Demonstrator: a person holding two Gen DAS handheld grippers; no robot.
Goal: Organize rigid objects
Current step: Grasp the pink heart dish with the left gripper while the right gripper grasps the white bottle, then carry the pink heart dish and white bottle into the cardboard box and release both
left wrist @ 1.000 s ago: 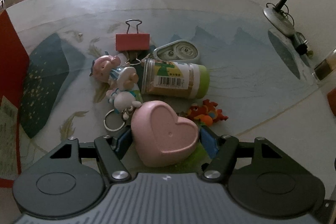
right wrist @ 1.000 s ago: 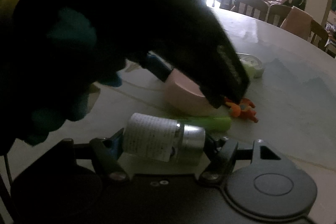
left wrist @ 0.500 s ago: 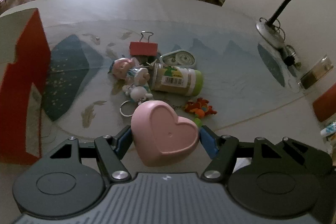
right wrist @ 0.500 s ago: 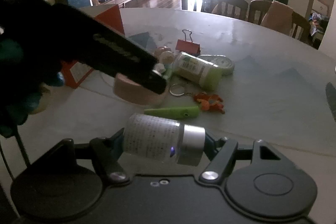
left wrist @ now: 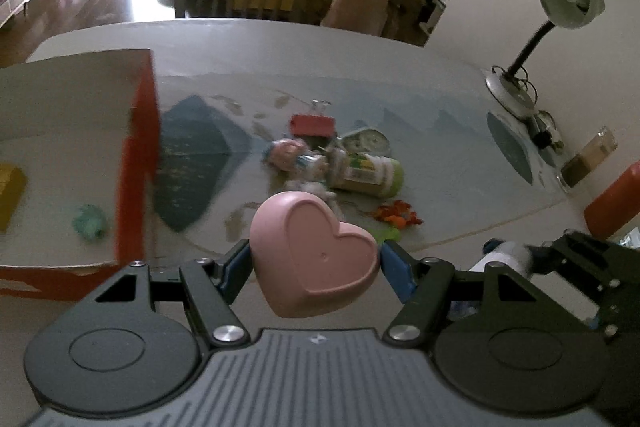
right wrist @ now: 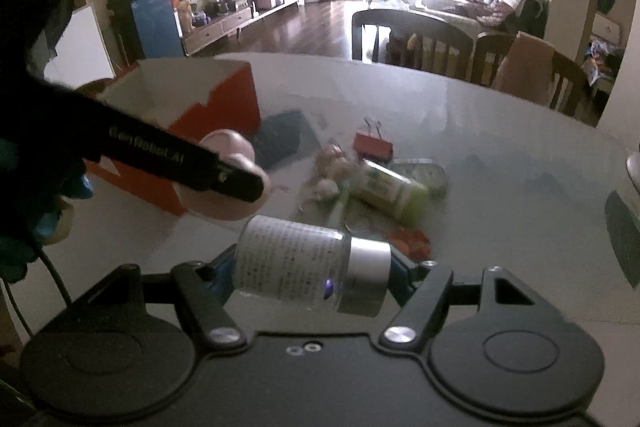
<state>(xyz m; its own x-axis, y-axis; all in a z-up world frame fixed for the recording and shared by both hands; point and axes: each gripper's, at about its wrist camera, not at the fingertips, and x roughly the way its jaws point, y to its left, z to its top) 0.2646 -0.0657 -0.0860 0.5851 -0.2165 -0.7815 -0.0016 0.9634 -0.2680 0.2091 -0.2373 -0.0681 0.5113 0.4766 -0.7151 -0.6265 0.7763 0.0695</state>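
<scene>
Left wrist view: the step in hand looks like the carry, with each gripper bearing one thing toward the box (left wrist: 136, 163); the left gripper (left wrist: 316, 259) has its blue pads pressed on the two flanks of the pink heart (left wrist: 316, 255), jaws about midway, the heart held clear of the table (left wrist: 400, 67); the box stands ahead and to the left of the tool, its top open, with a yellow block (left wrist: 10, 195) and a small green thing (left wrist: 90, 223) on its floor; the rest of the pile, a jar (left wrist: 368, 173) with a green lid, a red clip (left wrist: 312, 126) and small figures, lies ahead on the table, well apart from the jaws; the next move, as I judge it, calls for swinging left over the box wall and letting the heart drop inside.

Right wrist view: the right gripper (right wrist: 316, 267) pinches a bottle (right wrist: 312, 265) endwise, white label to the left, silver cap to the right, jaws about midway too; the left gripper (right wrist: 224, 179) crosses ahead and to the left with the heart, between this tool and the box (right wrist: 216, 103); this hand, I judge, should wait its turn, then follow to the same box.
</scene>
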